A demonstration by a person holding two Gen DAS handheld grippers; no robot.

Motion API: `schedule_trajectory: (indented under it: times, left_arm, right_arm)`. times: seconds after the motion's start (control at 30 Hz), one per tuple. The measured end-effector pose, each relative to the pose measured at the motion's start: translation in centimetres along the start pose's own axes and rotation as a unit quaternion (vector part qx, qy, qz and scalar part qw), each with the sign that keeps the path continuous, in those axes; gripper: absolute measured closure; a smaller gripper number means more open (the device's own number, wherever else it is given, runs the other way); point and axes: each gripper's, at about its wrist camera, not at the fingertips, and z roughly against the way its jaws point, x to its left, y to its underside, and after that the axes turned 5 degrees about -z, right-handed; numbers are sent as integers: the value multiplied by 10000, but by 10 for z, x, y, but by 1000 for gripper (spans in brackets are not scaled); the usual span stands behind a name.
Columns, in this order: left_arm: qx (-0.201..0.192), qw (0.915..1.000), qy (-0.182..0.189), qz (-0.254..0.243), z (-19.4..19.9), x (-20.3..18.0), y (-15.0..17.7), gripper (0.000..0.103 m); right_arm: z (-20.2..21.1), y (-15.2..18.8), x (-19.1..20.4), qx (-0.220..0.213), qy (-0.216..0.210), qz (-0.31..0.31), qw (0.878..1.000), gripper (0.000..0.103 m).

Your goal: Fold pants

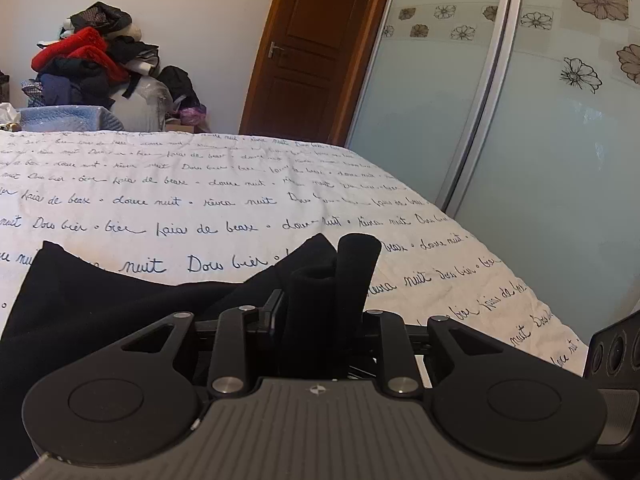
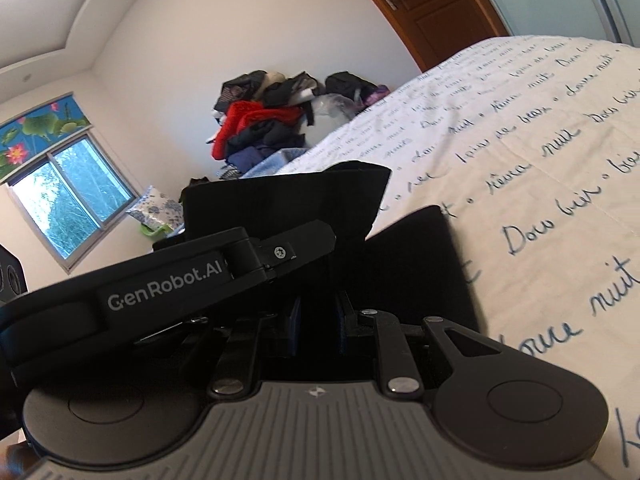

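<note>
The black pants (image 1: 100, 304) lie on the white bedspread (image 1: 200, 184) printed with cursive words. In the left wrist view my left gripper (image 1: 334, 268) has its black fingers close together on a fold of the pants, lifted slightly off the bed. In the right wrist view my right gripper (image 2: 316, 304) is shut on the black pants (image 2: 288, 200), which rise in a raised fold ahead of it. The left gripper's body, marked GenRobot.AI (image 2: 168, 288), crosses just in front of the right one. Both sets of fingertips are mostly hidden by cloth.
A heap of red and dark clothes (image 1: 92, 64) is piled beyond the far edge of the bed. A brown wooden door (image 1: 316, 48) and frosted sliding wardrobe doors (image 1: 540, 140) stand to the right. A window (image 2: 68, 196) is at the left in the right wrist view.
</note>
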Motion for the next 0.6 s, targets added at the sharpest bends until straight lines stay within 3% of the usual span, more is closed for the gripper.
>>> schedule_trajectory:
  times: [0.23,0.37,0.43,0.53,0.6]
  left_arm:
    - [294,9989,323,196,-9,-2,4,67]
    - [236,9960,814,296,-4,-5,3,65]
    - [119,9957,895,214,2,-7,1,62]
    - [29,9965,795,240,11,3,-7,49]
    - [-31,9986,463,241,15,17,-12,46]
  right_arm:
    - [14,-3,0,-112,607,555,9966,83]
    - [32,-10,-10,-355,1105,714,9907,55]
    - [42,-13,-17,-546,1426,769,9853,52]
    - [60,-20,-29,-855,1620,555,9815,51]
    - [67,-24,-34,-950,1400,349,9850,50]
